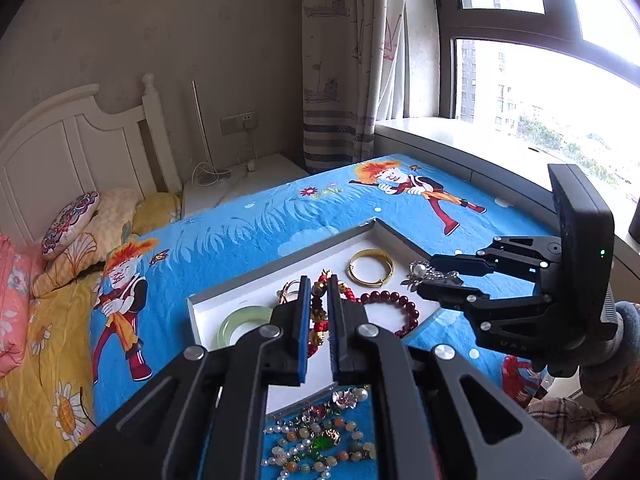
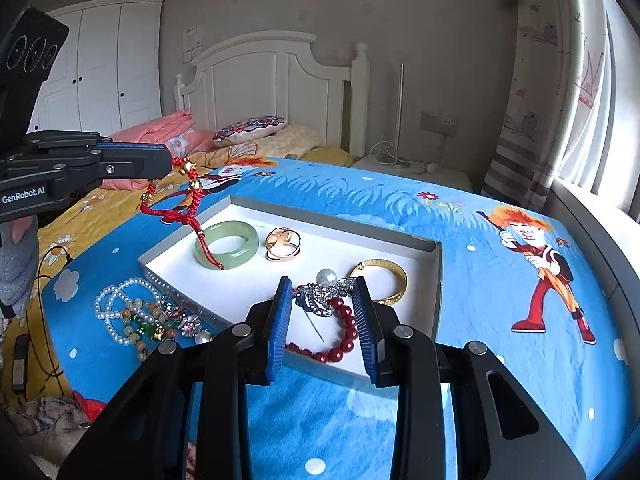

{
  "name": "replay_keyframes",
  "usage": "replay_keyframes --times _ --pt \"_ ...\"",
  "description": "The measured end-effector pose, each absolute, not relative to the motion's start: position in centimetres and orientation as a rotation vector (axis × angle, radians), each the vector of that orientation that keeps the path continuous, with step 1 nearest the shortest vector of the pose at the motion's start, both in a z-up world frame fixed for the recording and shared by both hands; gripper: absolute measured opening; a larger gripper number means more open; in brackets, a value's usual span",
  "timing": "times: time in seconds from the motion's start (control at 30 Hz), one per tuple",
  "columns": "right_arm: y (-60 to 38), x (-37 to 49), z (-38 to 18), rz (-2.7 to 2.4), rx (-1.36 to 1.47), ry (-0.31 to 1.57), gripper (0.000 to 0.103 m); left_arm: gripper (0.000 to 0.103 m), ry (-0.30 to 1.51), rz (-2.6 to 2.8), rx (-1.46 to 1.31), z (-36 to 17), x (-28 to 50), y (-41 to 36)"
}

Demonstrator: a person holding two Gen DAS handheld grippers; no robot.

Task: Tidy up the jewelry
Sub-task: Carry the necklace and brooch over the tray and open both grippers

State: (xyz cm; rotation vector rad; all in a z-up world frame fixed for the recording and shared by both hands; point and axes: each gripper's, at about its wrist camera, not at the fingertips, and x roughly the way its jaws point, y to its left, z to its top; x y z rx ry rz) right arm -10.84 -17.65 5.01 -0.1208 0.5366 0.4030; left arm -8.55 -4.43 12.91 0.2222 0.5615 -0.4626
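A white tray (image 2: 248, 280) lies on the blue bed sheet. It holds a green jade bangle (image 2: 227, 243), a gold ring (image 2: 282, 243), a gold bangle (image 2: 380, 280), a dark red bead bracelet (image 2: 340, 340) and a silver pearl brooch (image 2: 324, 294). My left gripper (image 1: 319, 284) is shut on a red cord bracelet with gold charms (image 2: 188, 196) and holds it above the tray's left end. My right gripper (image 2: 324, 292) is open around the brooch, low over the tray; it shows in the left wrist view (image 1: 424, 276).
A pile of pearl and coloured bead jewelry (image 2: 140, 316) lies on the sheet left of the tray. Pillows and a white headboard (image 2: 272, 80) are at the far end. A nightstand with cables (image 2: 408, 168) and a curtained window stand on the right.
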Motion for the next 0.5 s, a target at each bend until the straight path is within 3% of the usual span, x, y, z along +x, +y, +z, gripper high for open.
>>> replay_keyframes --times 0.5 --pt "-14.7 -2.0 3.3 0.426 -0.129 0.676 0.031 0.008 0.734 -0.446 0.076 7.0 -2.9 -4.2"
